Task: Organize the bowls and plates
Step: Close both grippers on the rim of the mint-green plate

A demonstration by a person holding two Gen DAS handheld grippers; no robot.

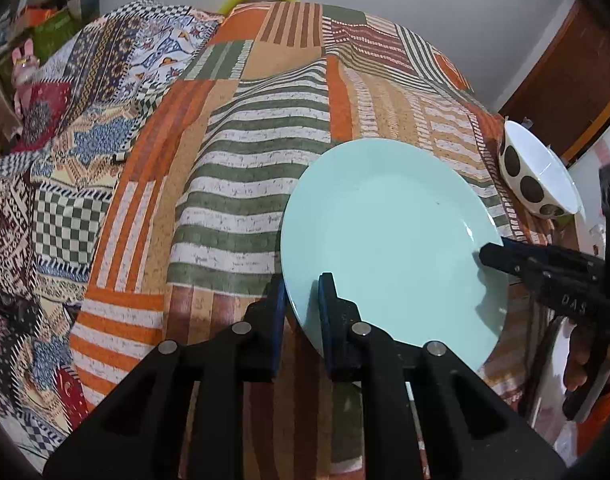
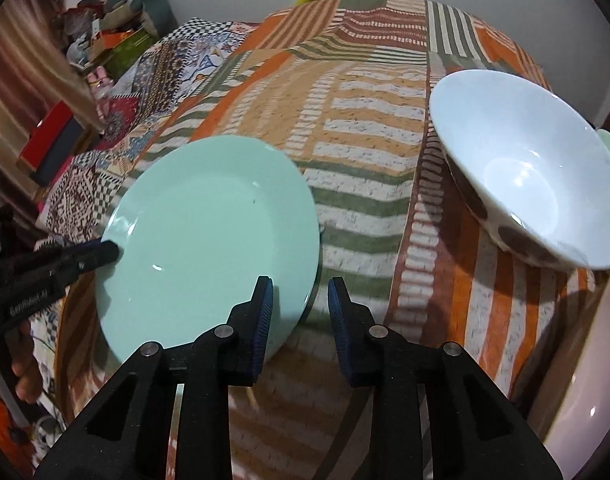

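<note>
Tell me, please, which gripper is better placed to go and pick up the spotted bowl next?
The right gripper, probably. Its jaws stand open and empty, and the spotted bowl sits just ahead to its right. The left gripper is shut on the rim of the green plate, so it is occupied.

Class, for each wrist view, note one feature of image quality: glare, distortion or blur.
Left wrist: fisheye bends the patterned cloth into a dome; dark corners. Right wrist: small glare spots on the green plate and inside the white bowl; background clutter soft.
</note>
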